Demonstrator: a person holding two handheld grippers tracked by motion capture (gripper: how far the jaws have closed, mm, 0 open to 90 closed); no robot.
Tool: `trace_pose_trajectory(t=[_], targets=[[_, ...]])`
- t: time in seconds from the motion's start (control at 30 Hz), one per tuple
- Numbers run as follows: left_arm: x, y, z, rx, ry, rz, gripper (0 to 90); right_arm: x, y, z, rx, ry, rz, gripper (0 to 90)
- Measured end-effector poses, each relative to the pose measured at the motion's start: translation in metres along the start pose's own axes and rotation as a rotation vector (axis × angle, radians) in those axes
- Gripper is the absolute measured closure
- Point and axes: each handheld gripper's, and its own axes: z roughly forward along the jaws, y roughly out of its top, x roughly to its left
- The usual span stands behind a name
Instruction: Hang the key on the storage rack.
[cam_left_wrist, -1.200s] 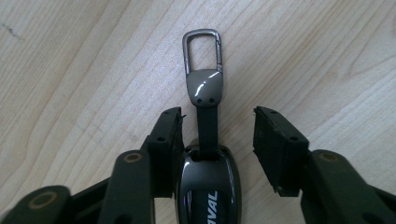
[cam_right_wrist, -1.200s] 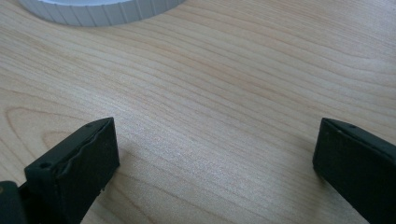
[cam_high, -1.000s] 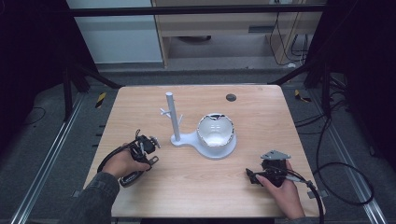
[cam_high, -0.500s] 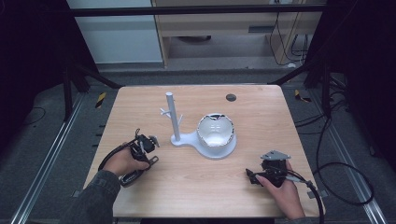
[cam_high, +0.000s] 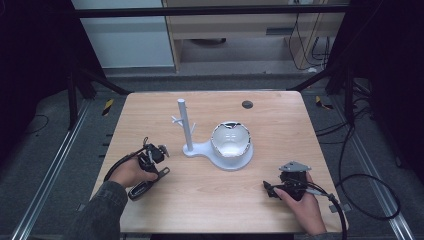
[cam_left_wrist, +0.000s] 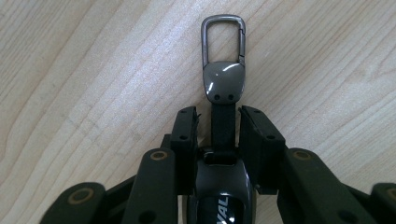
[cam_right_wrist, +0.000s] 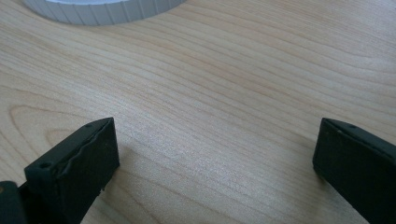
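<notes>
A dark key fob (cam_left_wrist: 223, 84) with a strap and a metal snap clip lies flat on the wooden table (cam_left_wrist: 84, 70). My left gripper (cam_left_wrist: 218, 123) straddles the strap, its jaws open by a small gap on each side. In the high view this gripper (cam_high: 155, 162) is at the table's left, with the fob (cam_high: 142, 188) lying beside the hand. My right gripper (cam_high: 268, 189) rests at the front right. Its jaws stand wide open over bare wood (cam_right_wrist: 215, 149) with nothing between them.
A white stand (cam_high: 183, 125) with short pegs rises from a white base at the table's middle. A glossy white bowl (cam_high: 230, 140) sits on that base, whose ribbed rim (cam_right_wrist: 102, 11) lies ahead of my right gripper. A small dark disc (cam_high: 247, 104) lies at the back.
</notes>
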Motion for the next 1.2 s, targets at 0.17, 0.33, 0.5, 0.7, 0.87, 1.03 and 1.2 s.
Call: trace_pose_trajectory(t=[0.17, 0.33, 0.5, 0.7, 0.87, 1.03, 1.2], targets=[[0.001, 0.0, 0.0, 0.0, -0.004, -0.002, 70.2, 0.0, 0.0, 0.0, 0.0, 0.0, -0.001, 0.7], [0.002, 0.0, 0.002, -0.001, -0.001, -0.003, 71.9, 0.0, 0.0, 0.0, -0.001, 0.001, -0.003, 0.7], [0.001, -0.001, 0.004, 0.0, -0.01, 0.001, 75.4, 0.0, 0.0, 0.0, -0.002, 0.001, -0.005, 0.7], [0.004, -0.005, 0.002, -0.013, 0.001, -0.001, 79.6, 0.0, 0.0, 0.0, -0.002, 0.001, -0.005, 0.7], [0.008, -0.016, 0.0, -0.05, -0.005, -0.021, 80.0, 0.0, 0.0, 0.0, -0.002, 0.003, -0.005, 0.6], [0.011, -0.027, -0.002, -0.106, -0.012, -0.051, 80.1, 0.001, 0.0, 0.0, -0.002, 0.003, -0.001, 0.7], [0.009, -0.041, -0.01, -0.213, -0.02, -0.062, 80.3, 0.001, 0.0, 0.0, -0.002, 0.005, -0.001, 0.6]])
